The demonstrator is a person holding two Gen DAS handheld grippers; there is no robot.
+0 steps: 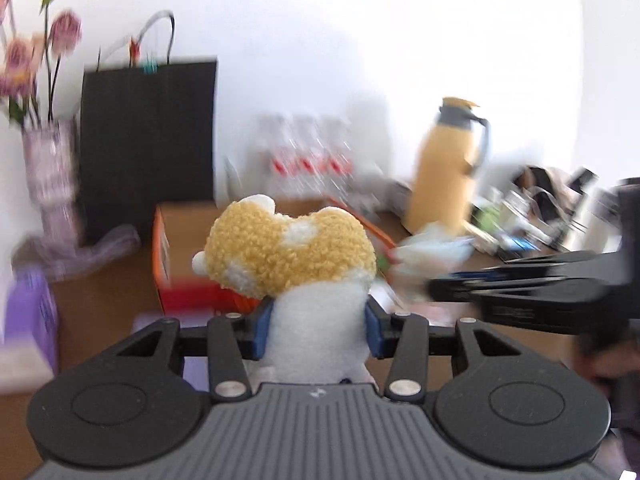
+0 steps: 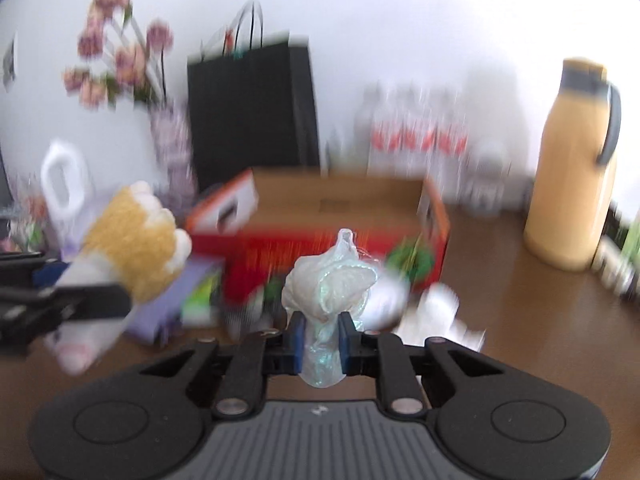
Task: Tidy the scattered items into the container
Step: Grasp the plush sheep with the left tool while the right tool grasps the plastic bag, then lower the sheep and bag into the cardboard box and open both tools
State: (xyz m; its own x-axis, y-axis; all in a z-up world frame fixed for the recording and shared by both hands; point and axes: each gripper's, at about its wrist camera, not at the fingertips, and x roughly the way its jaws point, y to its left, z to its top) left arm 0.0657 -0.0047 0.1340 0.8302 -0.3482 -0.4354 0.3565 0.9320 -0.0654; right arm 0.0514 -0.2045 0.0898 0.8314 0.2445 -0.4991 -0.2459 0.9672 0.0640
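Left wrist view: the left claw [image 1: 318, 330] clamps a plush toy [image 1: 288, 258] by its white body, long axis upright; the open cardboard box [image 1: 188, 220] lies just beyond, toward 11 o'clock. Right wrist view: the right claw [image 2: 320, 344] pinches a crumpled iridescent plastic bag [image 2: 330, 284], with the box at 12 o'clock, seemingly farther off, so the left looks nearer.

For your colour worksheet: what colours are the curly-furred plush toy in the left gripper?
Curly-furred plush toy: golden yellow with white patches; clearest in left wrist view.

Bright, washed-out white wall [image 1: 360, 40]; heavy motion blur across both views; fisheye bending, dark corners
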